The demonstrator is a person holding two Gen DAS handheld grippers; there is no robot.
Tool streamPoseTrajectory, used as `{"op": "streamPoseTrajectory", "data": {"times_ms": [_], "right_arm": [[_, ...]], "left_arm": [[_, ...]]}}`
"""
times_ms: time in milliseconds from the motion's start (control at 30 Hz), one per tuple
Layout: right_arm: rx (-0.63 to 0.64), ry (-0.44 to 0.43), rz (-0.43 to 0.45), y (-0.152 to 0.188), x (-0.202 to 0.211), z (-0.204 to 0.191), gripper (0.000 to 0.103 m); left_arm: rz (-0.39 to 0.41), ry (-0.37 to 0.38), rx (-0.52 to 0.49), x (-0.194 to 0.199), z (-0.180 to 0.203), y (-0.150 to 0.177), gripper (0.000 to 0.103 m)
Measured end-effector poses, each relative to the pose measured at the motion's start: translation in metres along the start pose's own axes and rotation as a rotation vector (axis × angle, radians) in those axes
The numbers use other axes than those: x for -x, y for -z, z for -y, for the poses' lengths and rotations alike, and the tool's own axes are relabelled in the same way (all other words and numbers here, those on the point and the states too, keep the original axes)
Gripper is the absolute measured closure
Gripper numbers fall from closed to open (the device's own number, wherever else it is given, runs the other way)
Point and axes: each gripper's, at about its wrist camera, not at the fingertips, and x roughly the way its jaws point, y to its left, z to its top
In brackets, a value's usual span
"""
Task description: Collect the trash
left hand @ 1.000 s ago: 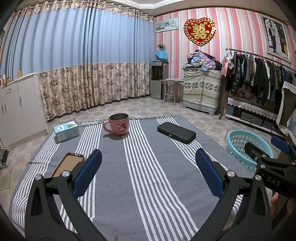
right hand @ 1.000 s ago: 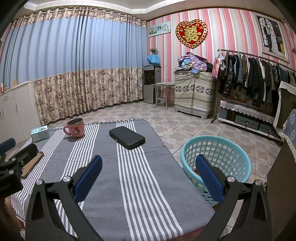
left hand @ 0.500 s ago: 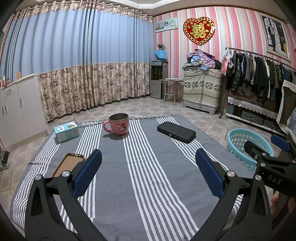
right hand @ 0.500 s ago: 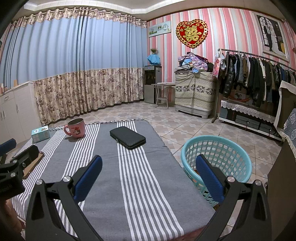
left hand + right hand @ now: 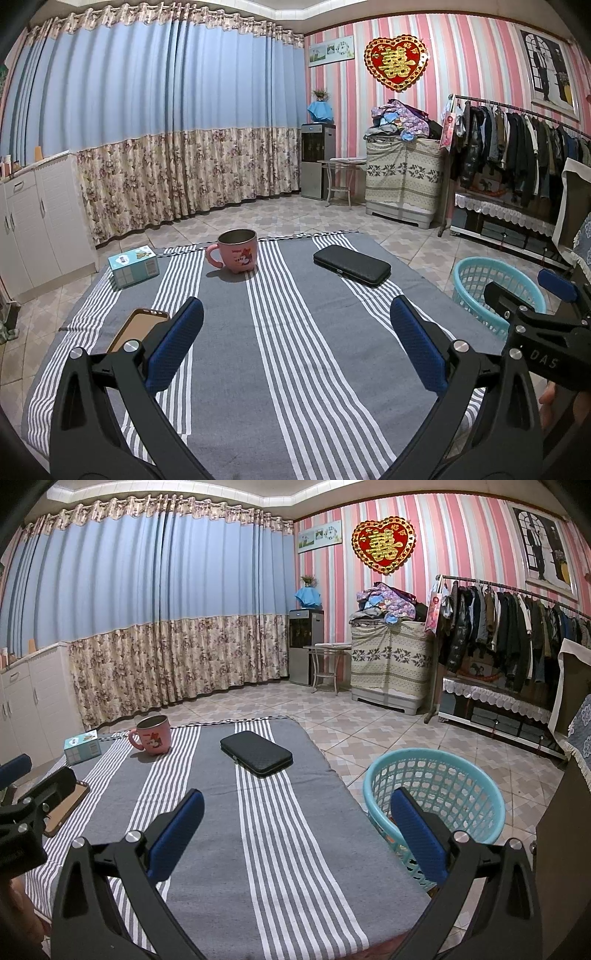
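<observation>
Almost nothing has shifted in the last second: your left gripper [image 5: 295, 343] and right gripper [image 5: 295, 830] hover wide open and empty over the striped cloth [image 5: 295, 369]. One small box [image 5: 133, 266], likeliest trash, lies far-left, long axis crosswise, nearer your left hand. Also one pink mug [image 5: 236, 251], one black case [image 5: 351, 265], one phone [image 5: 138, 328]. One turquoise basket [image 5: 436, 805] sits on the floor at right.

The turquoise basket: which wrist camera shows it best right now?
The right wrist view: the basket shows its whole rim and mesh interior, beside the table. In the left wrist view the basket sits at the edge, partly hidden by the right gripper.
</observation>
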Motion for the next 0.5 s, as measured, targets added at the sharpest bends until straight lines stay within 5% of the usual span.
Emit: {"op": "streamPoseTrajectory", "data": {"times_ms": [500], "right_arm": [[-0.002,-0.004,-0.002,-0.0003,0.0004,-0.002,0.004]], "left_arm": [[0.003,-0.002,-0.004,0.0007,-0.0091,-0.0101,0.005]]}}
